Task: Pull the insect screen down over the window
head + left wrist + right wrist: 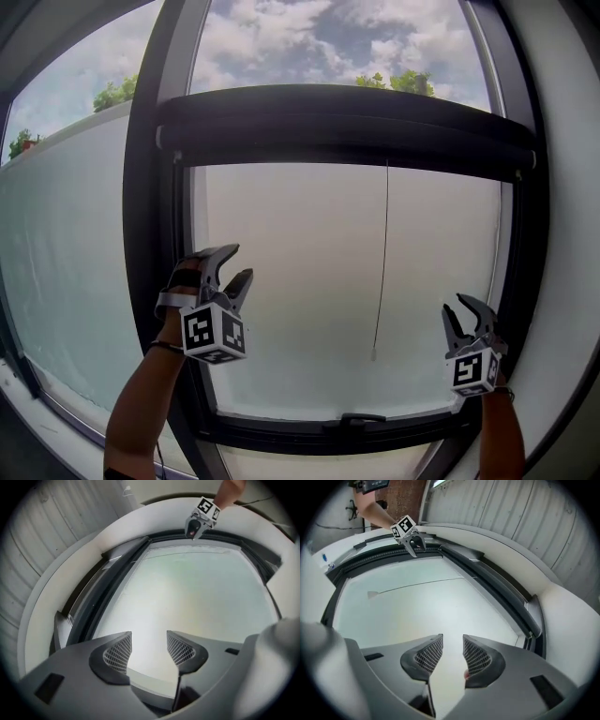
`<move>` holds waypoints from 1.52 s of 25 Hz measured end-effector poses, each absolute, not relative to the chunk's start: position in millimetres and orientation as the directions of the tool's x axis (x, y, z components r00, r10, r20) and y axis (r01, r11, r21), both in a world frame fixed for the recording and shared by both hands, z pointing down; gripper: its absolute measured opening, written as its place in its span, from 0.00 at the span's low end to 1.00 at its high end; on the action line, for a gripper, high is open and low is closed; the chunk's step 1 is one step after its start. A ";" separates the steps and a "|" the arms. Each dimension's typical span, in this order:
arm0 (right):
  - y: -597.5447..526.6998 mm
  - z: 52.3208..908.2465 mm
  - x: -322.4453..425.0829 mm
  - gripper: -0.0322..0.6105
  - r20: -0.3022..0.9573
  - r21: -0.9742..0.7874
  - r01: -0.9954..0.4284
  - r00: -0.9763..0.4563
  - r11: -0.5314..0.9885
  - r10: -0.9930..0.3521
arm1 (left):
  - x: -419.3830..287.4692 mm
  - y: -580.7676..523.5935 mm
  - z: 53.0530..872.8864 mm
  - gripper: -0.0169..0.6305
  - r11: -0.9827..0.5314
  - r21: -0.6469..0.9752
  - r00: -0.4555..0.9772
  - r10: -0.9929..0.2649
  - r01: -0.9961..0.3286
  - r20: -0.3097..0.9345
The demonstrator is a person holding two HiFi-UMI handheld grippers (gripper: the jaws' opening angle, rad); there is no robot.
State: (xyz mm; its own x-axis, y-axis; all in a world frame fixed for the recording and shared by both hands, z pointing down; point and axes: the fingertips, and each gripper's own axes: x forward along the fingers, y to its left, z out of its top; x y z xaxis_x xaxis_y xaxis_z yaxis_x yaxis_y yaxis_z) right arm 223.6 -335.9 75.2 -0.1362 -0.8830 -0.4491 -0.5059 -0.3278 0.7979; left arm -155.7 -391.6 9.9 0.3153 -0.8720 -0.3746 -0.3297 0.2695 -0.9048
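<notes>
The insect screen is rolled up in a dark cassette (347,122) across the top of the window, its bottom bar (347,161) just below it. A thin pull cord (382,262) hangs from the bar and ends in a small tab (373,355). My left gripper (236,262) is raised by the left frame post, open with nothing between its pads (117,652). My right gripper (457,306) is low by the right frame, also open and empty, to the right of the tab. In the right gripper view the cord (417,585) runs across the pale pane.
A dark window frame (145,216) surrounds the pane, with a handle (349,420) on its bottom rail. A second pane (66,262) lies to the left. White wall (562,187) borders the right side. Each gripper shows in the other's view, the right gripper (194,527) and the left gripper (414,544).
</notes>
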 end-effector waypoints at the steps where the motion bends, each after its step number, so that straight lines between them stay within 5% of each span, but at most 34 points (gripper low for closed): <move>1: -337.7 59.0 225.2 0.24 -0.459 0.811 -0.469 -0.139 -0.350 -0.877 | -157.1 -394.2 -2.6 0.38 0.282 -0.909 0.300 -0.878 -0.307 -0.373; 10: -369.4 -43.1 248.4 0.55 -0.424 0.903 -0.132 -0.107 -0.410 -0.899 | -184.3 -414.2 -86.5 0.71 0.285 -0.931 0.172 -0.929 -0.229 -0.327; 22: -384.0 -150.5 286.6 0.60 -0.461 0.887 -0.003 0.014 -0.461 -0.887 | -191.9 -426.8 -143.5 0.71 0.280 -0.939 0.073 -0.951 -0.202 -0.299; 38: -399.2 -158.3 311.2 0.60 -0.376 0.926 0.073 0.087 -0.370 -0.923 | -185.7 -447.0 -135.3 0.71 0.166 -0.974 0.054 -0.983 -0.156 -0.176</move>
State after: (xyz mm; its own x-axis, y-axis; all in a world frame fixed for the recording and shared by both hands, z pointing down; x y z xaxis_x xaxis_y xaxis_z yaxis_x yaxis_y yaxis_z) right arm 311.2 -399.2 -158.3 0.0871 -0.9225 -0.3760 0.0732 -0.3704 0.9260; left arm -185.7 -447.0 -135.3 0.0542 -0.9828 -0.1763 -0.1558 0.1661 -0.9737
